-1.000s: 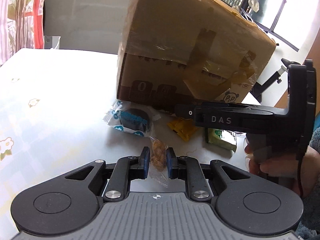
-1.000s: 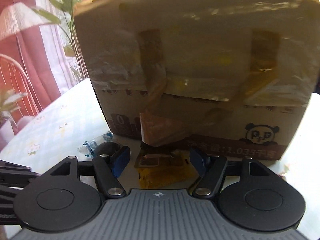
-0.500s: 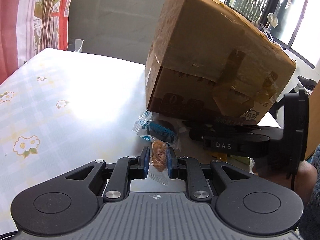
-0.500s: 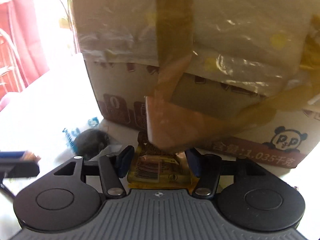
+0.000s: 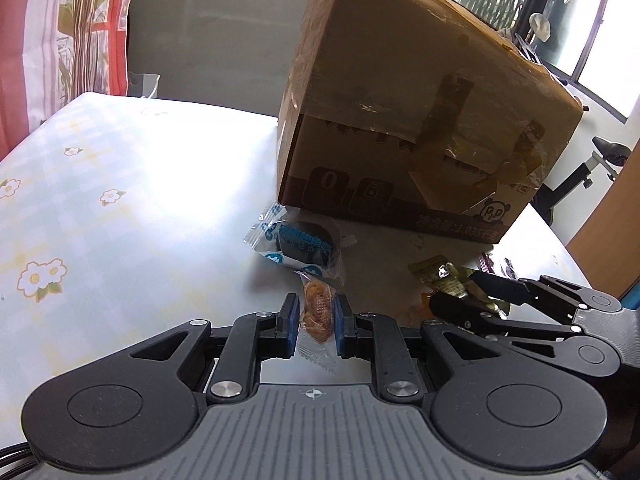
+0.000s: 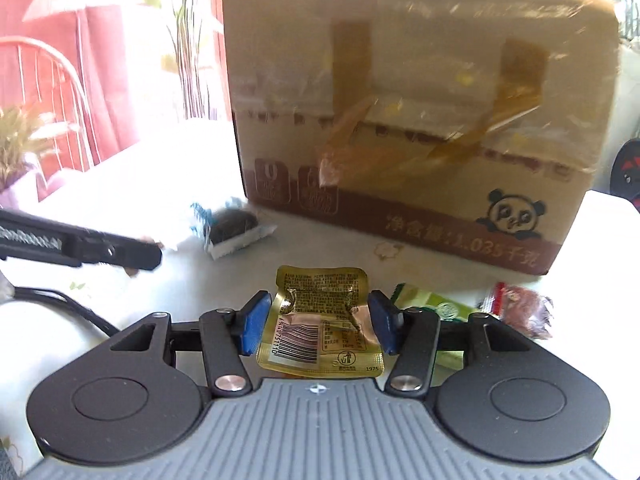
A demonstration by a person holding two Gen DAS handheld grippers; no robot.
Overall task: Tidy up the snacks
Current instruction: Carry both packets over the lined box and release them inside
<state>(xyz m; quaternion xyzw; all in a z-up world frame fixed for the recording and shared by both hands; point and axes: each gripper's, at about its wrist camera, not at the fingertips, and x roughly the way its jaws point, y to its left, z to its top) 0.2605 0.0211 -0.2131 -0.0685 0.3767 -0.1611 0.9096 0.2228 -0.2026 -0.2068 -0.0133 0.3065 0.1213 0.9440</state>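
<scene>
My left gripper [image 5: 317, 314] is shut on a small clear-wrapped brown snack [image 5: 318, 308], held above the table. My right gripper [image 6: 320, 312] is shut on a gold foil packet [image 6: 322, 320], which buckles between the blue pads; the gripper also shows in the left wrist view [image 5: 468, 294], low at the right. A large taped cardboard box [image 5: 416, 120] with a panda print stands behind both, also in the right wrist view [image 6: 416, 120]. A blue-and-white wrapped dark cake [image 5: 302, 242] lies by the box's near left corner.
A green packet [image 6: 436, 308] and a red-wrapped snack [image 6: 520, 312] lie to the right of my right gripper. The table [image 5: 120, 208] has a floral cloth. A curtain [image 5: 48, 28] and a window are behind.
Both grippers have drawn back from the box. My right gripper closed on the gold packet and lifted it. My left gripper kept hold of the brown snack.
</scene>
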